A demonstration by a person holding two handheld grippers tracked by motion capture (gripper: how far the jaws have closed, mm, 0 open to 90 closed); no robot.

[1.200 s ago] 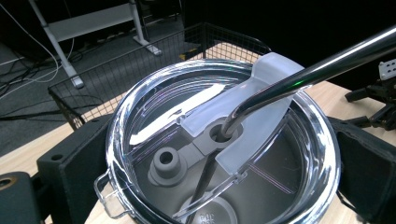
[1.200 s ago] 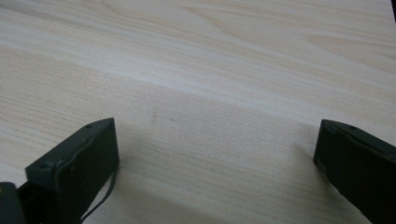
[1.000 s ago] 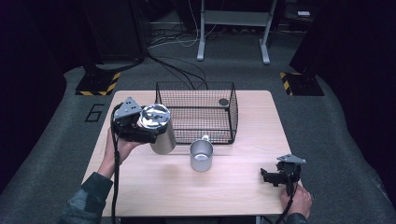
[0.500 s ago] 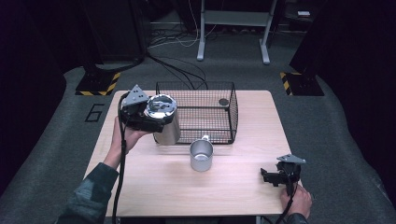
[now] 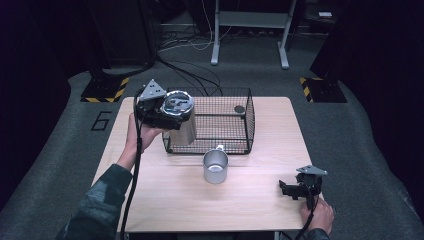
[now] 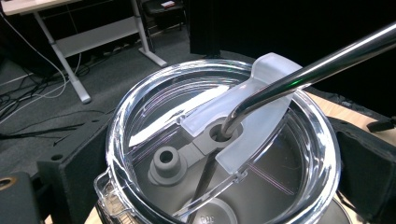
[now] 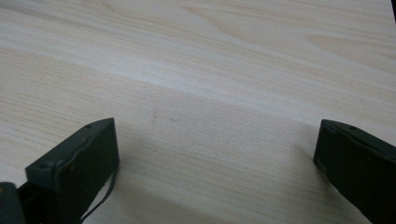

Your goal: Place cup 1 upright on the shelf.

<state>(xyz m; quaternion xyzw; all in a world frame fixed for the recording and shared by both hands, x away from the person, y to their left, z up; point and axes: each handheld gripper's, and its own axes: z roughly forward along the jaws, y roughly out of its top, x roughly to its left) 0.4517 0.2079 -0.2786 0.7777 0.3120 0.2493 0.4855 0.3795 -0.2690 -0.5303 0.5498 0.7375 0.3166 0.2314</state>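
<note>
A steel tumbler (image 5: 184, 131) with a clear lid (image 6: 140, 112) and a bent metal straw (image 6: 303, 70) hangs in the air over the left end of a black wire basket (image 5: 247, 125). My left gripper (image 5: 174, 113) is shut on it just under the lid, with its black pads (image 6: 70, 177) on either side. A small steel mug (image 5: 215, 165) stands on the table in front of the basket. At the front right corner my right gripper (image 5: 286, 190) rests low over the wood, open (image 7: 215, 163), with nothing between its fingers.
The light wooden table (image 5: 165, 200) has bare wood at its front left and middle. A small dark round thing (image 5: 239, 108) lies inside the basket at its back right. Desk legs and cables stand on the dark floor beyond the table.
My left gripper has lifted the tumbler and carried it right and away from me, from beside the basket to over its left end. The right gripper has stayed put.
</note>
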